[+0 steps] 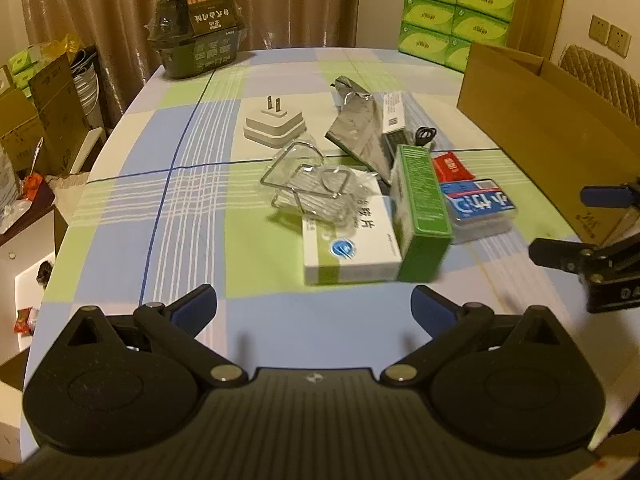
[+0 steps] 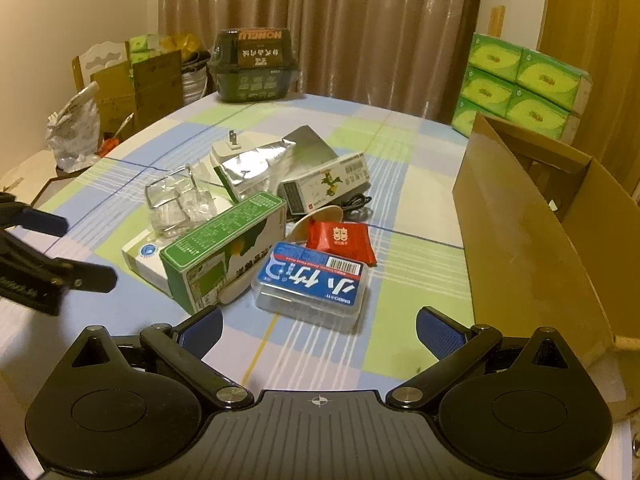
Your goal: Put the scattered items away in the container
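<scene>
On the table [image 2: 132,312]: two green boxes [image 2: 224,248], one cardboard box [image 2: 528,248].

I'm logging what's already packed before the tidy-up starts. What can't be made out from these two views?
- Inside of the cardboard box: both views, hidden by its near wall.
- White medicine box: left view, partly covered by the wrapped wire rack; right view, mostly behind the green carton.
- Black cable: mostly hidden behind boxes.
- Small print on the silver pouch: too small.
</scene>
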Tool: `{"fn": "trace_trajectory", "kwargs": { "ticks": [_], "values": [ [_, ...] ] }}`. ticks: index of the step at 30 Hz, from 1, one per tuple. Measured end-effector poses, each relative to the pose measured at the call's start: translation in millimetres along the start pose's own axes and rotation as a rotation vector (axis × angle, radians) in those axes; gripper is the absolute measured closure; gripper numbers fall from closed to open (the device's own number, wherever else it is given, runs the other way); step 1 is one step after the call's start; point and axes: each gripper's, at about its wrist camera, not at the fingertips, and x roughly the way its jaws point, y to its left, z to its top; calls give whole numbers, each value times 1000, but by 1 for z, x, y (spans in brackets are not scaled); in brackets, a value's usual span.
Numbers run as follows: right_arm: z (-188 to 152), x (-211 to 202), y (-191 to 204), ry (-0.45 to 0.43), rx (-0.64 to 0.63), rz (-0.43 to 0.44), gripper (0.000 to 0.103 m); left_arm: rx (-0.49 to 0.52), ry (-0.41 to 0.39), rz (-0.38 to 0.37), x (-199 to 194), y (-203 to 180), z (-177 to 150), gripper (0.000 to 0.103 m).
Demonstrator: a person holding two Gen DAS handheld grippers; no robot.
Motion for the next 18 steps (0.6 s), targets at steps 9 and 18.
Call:
{"fn": "trace_trajectory", "kwargs": {
  "ticks": [9, 18],
  "values": [
    [1, 21, -3, 8, -51, -9, 2, 68, 7, -53, 44, -7, 18, 9],
    [6, 38, -8, 6, -91, -2, 2, 101, 29, -57, 69, -16, 22, 13]
  ]
}}
